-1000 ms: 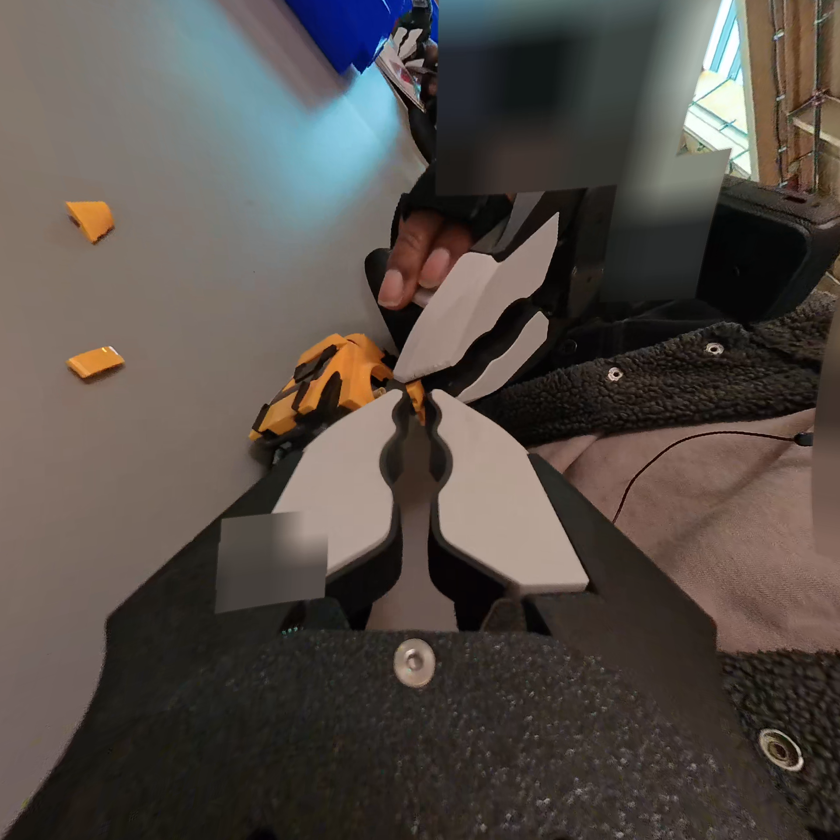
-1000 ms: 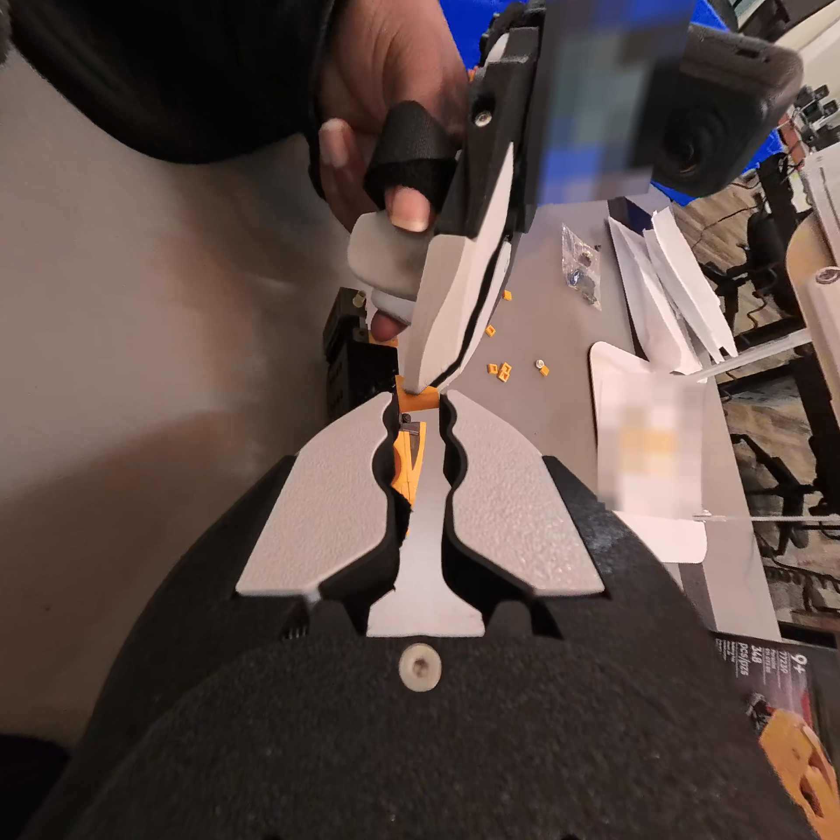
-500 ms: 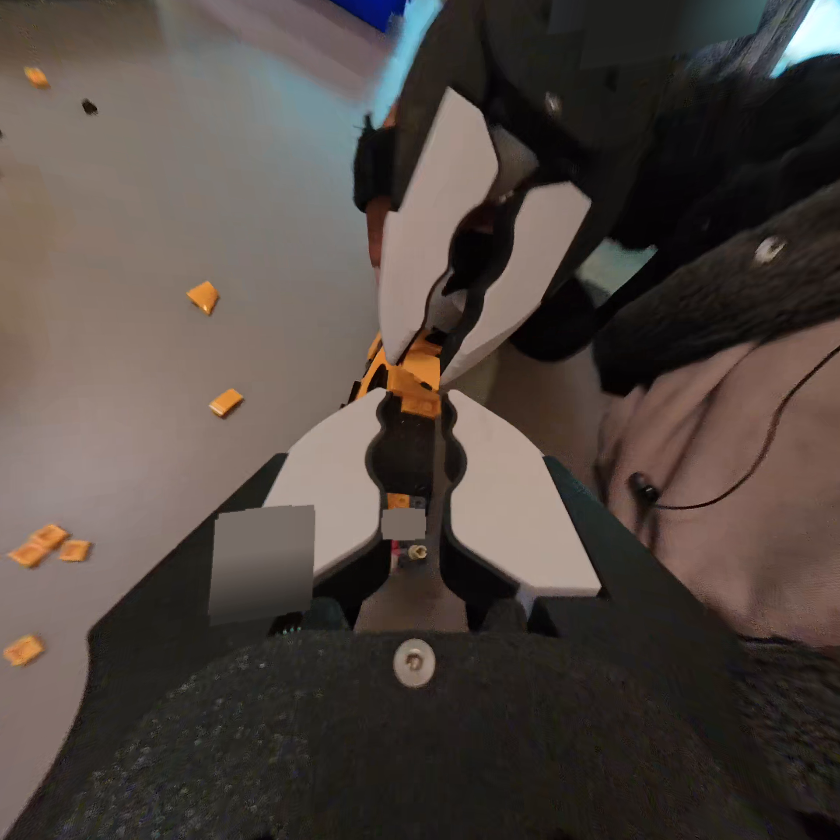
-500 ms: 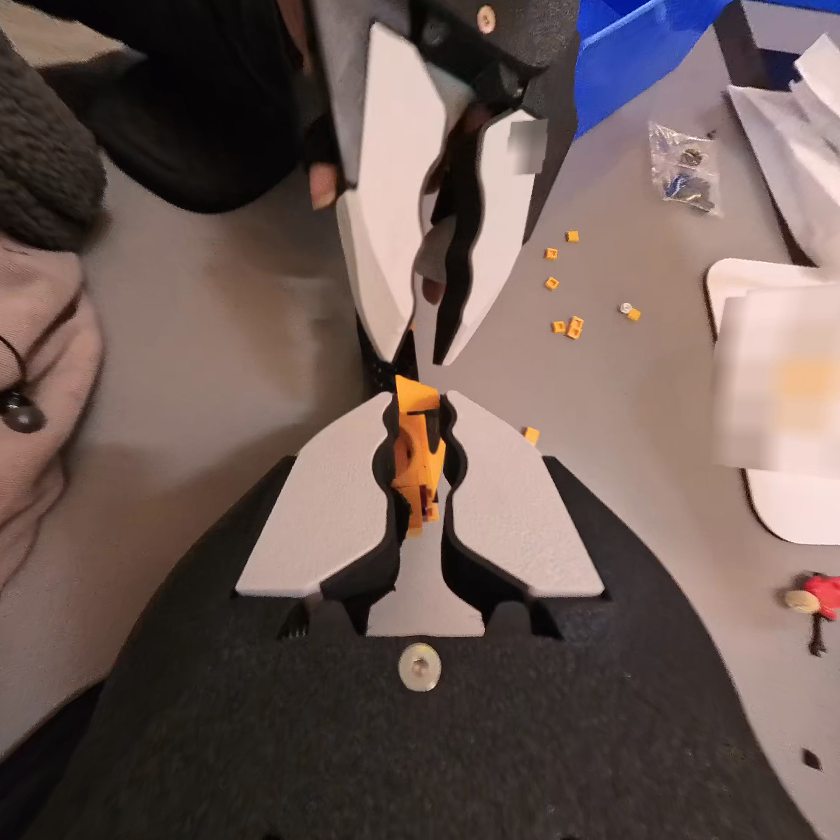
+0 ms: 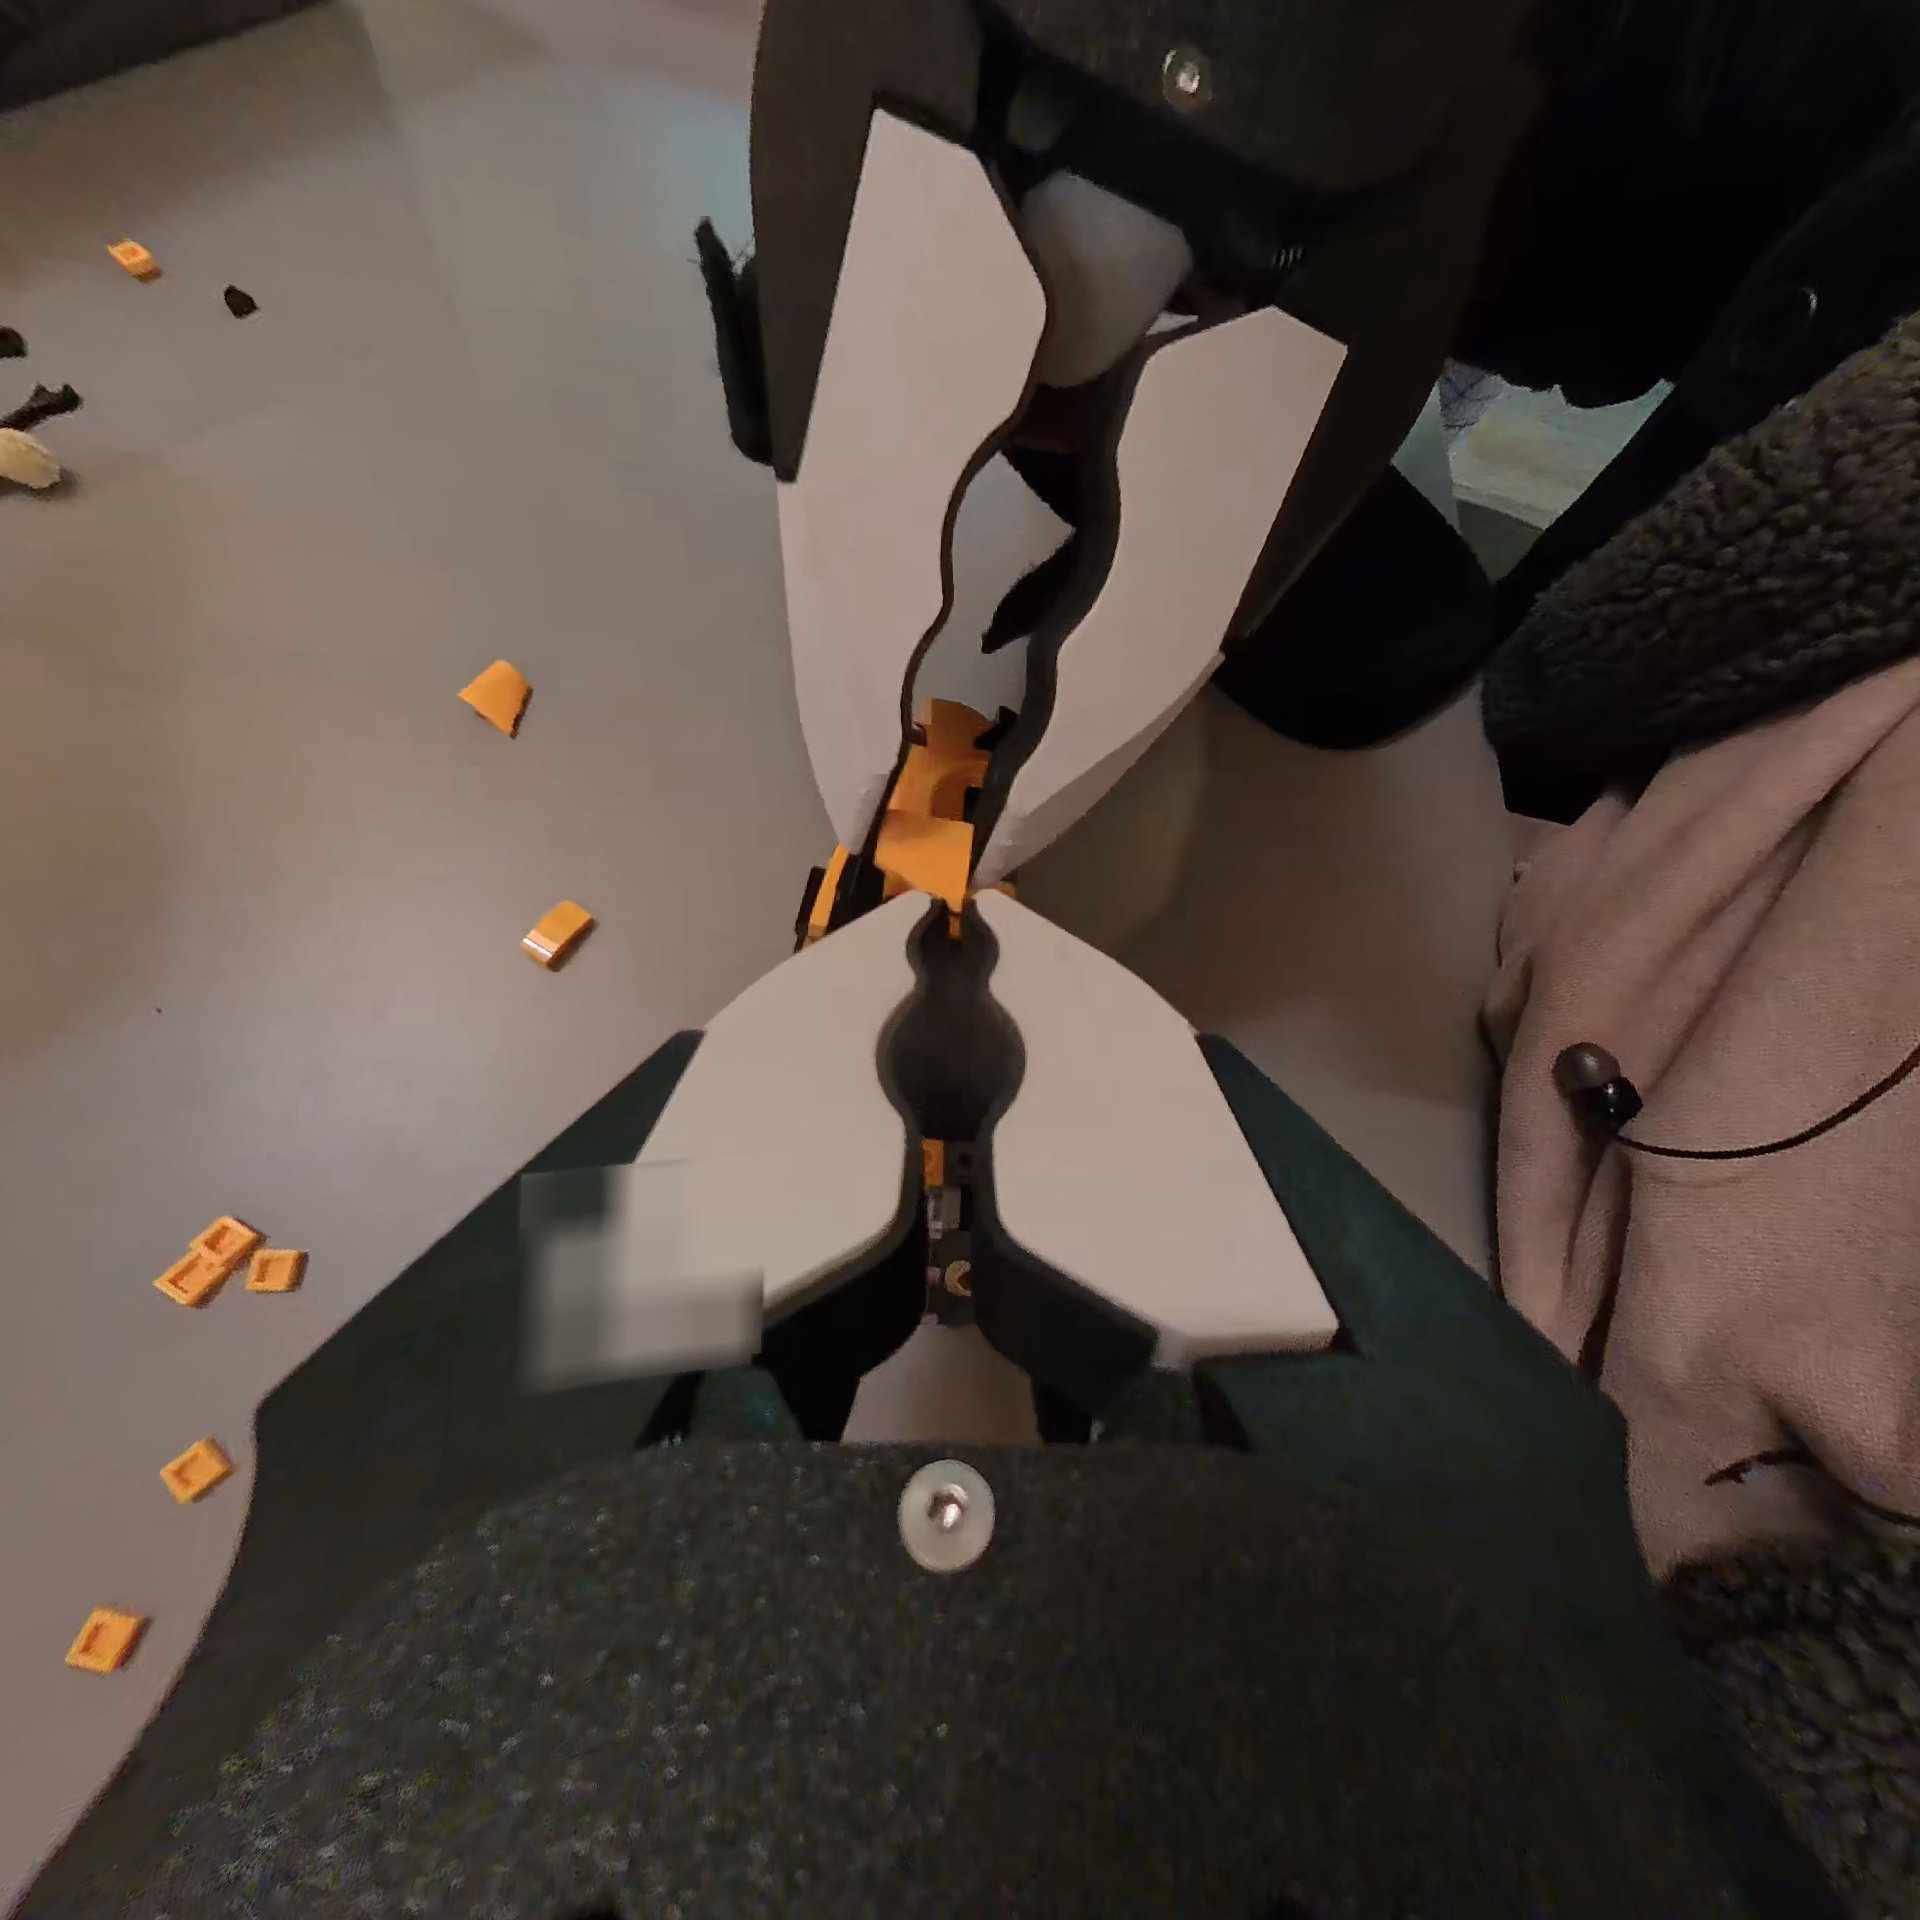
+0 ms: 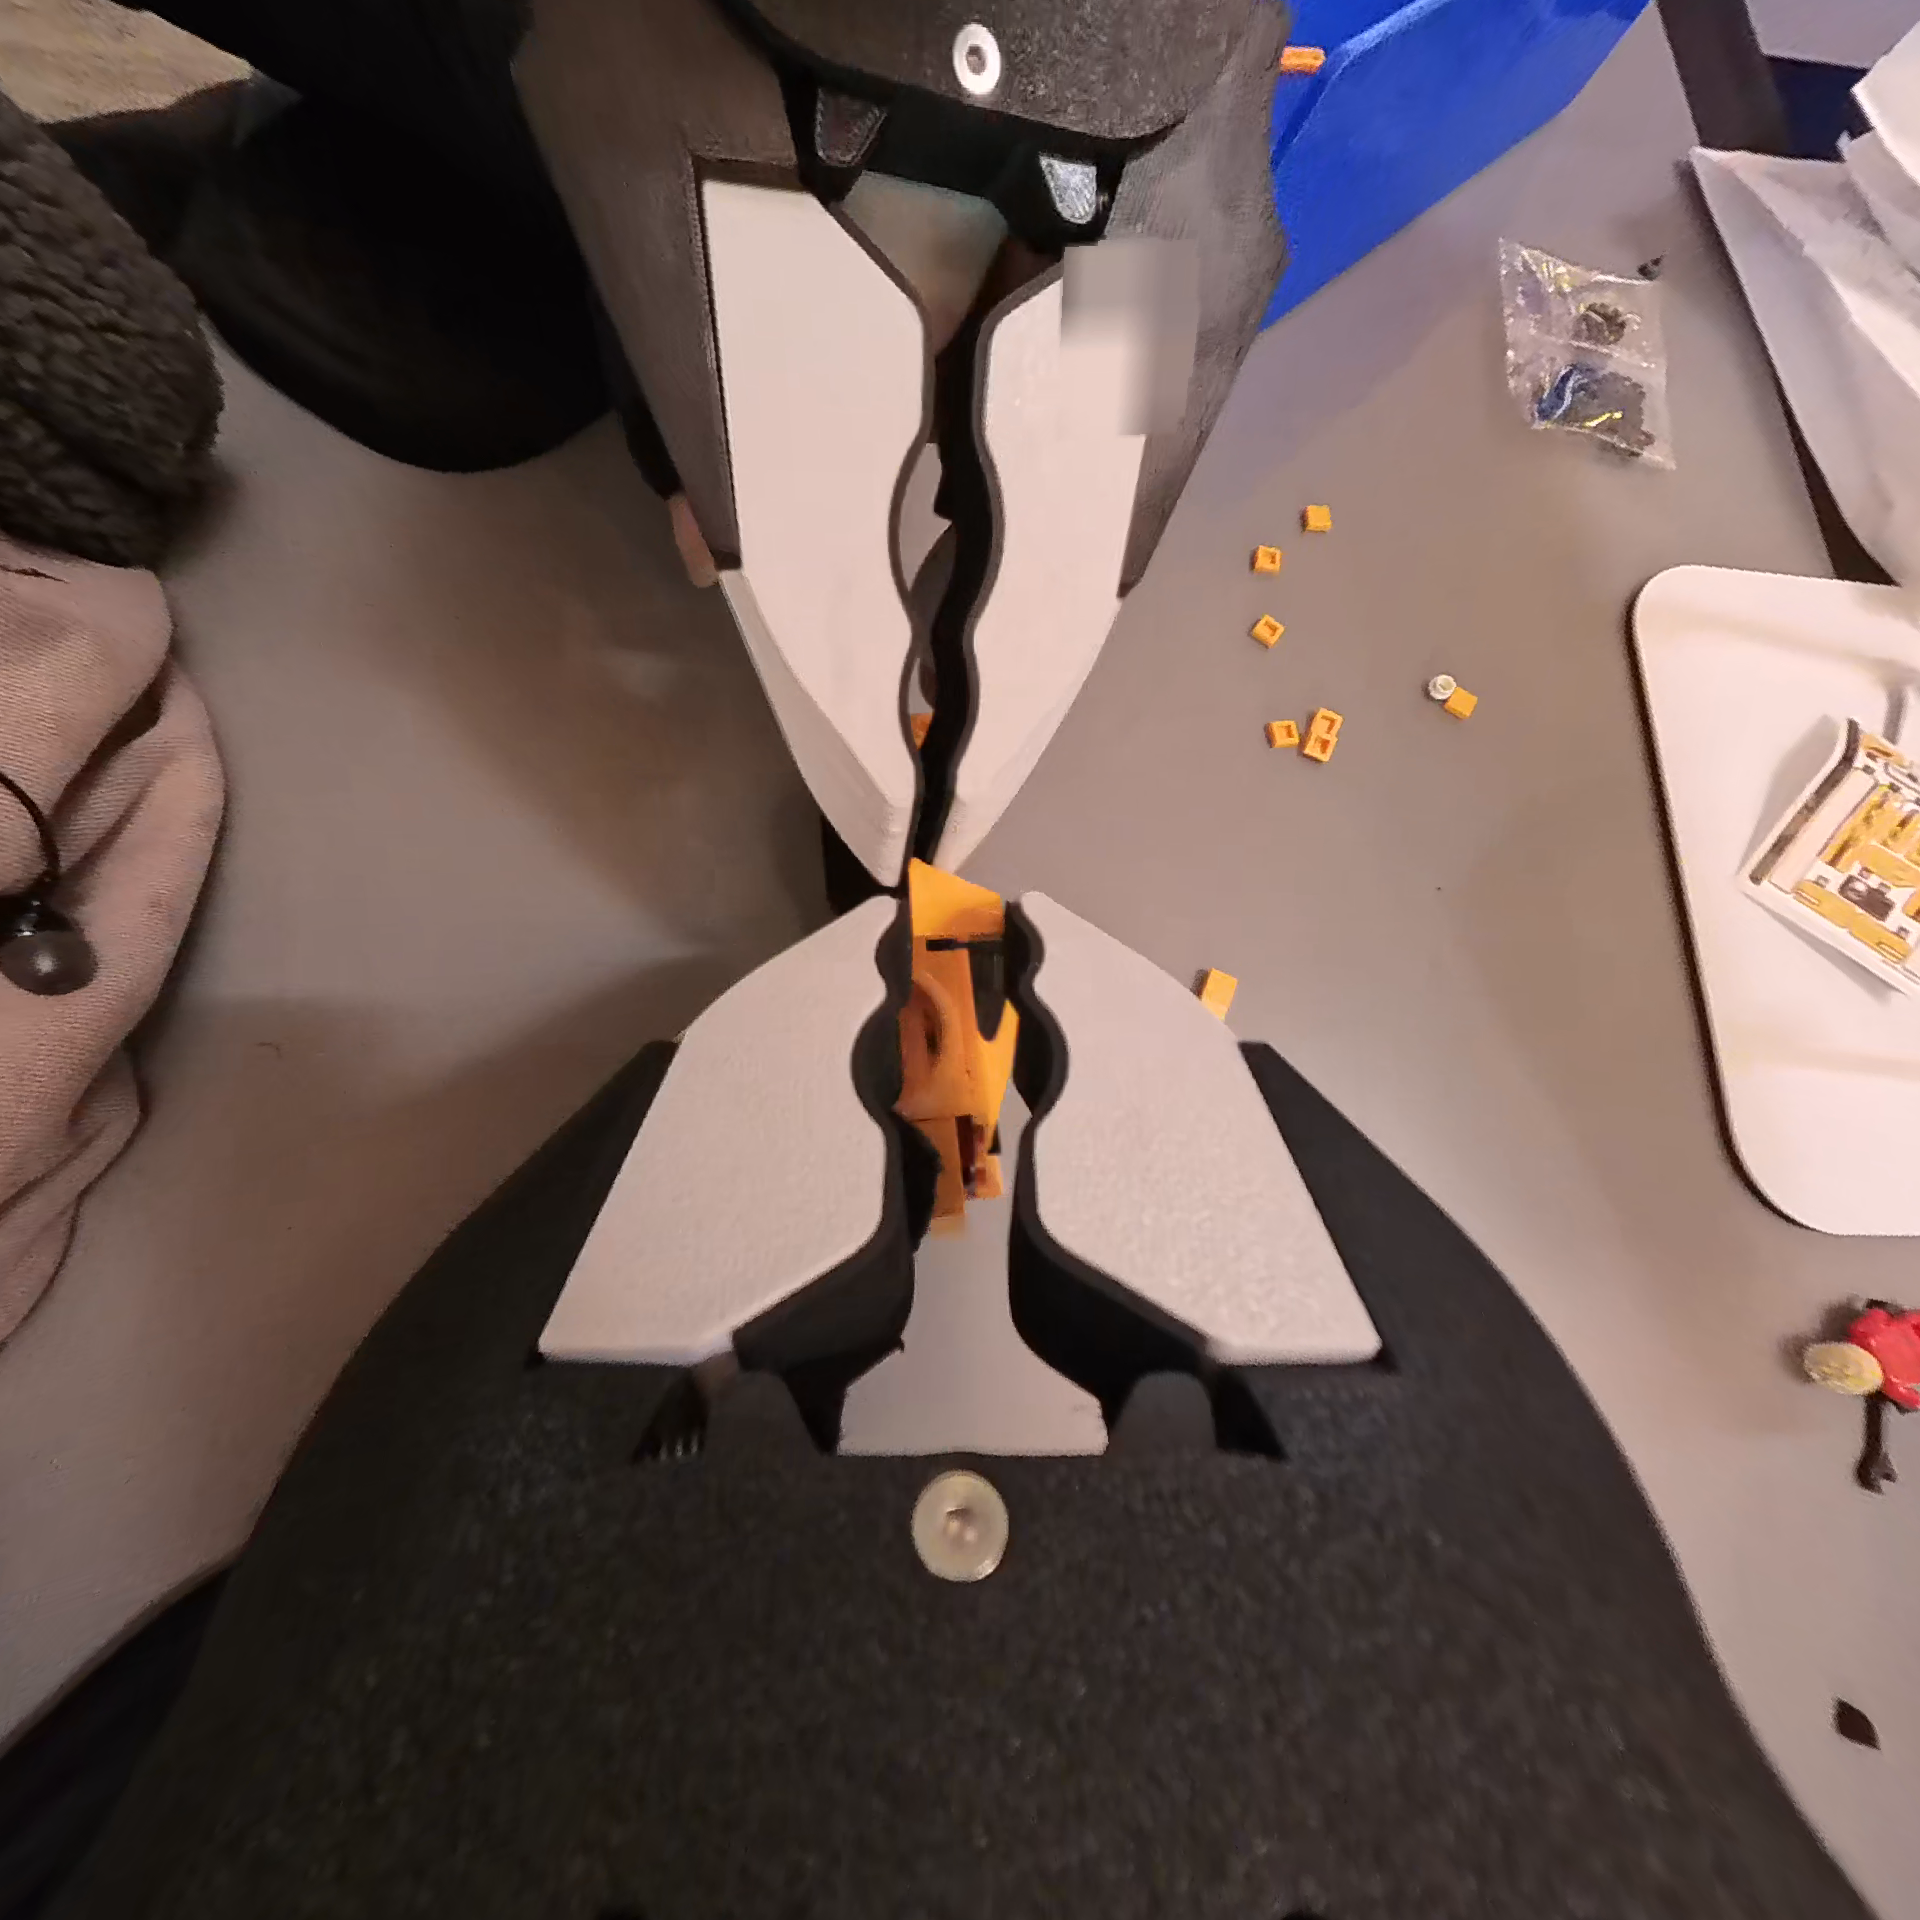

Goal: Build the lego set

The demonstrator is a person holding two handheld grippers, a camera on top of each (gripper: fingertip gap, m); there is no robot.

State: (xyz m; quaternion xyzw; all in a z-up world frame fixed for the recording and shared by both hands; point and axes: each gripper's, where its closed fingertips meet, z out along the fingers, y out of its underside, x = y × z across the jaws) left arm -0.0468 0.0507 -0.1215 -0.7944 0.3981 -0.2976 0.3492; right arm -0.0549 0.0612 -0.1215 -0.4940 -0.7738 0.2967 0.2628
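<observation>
My right gripper point(image 6: 956, 914) is shut on a small orange and black brick model point(image 6: 951, 1039) and holds it above the grey table point(image 6: 416, 779). The model sits deep between the right pads, with its end sticking out past the tips. In the left wrist view the right gripper point(image 5: 928, 852) comes in from the top with the model point(image 5: 925, 831) in its pads. My left gripper point(image 5: 951, 909) is shut, tip to tip with the right one. In the right wrist view the left gripper point(image 6: 920, 868) has its closed tips touching the model's protruding end.
Loose orange tiles point(image 5: 496, 696) point(image 6: 1299, 727) lie scattered on the table. A white tray point(image 6: 1714, 1039) with a printed sheet point(image 6: 1849, 894) is at the right, with a clear parts bag point(image 6: 1584, 353) and a blue bin point(image 6: 1434, 135) behind. A small red piece point(image 6: 1881, 1361) lies near. A person's clothing point(image 5: 1714, 935) is close by.
My left gripper's jaws opened wide about half a second ago and have closed again, tips now against the model's end. The right gripper kept hold of the model and swung to face the left.
</observation>
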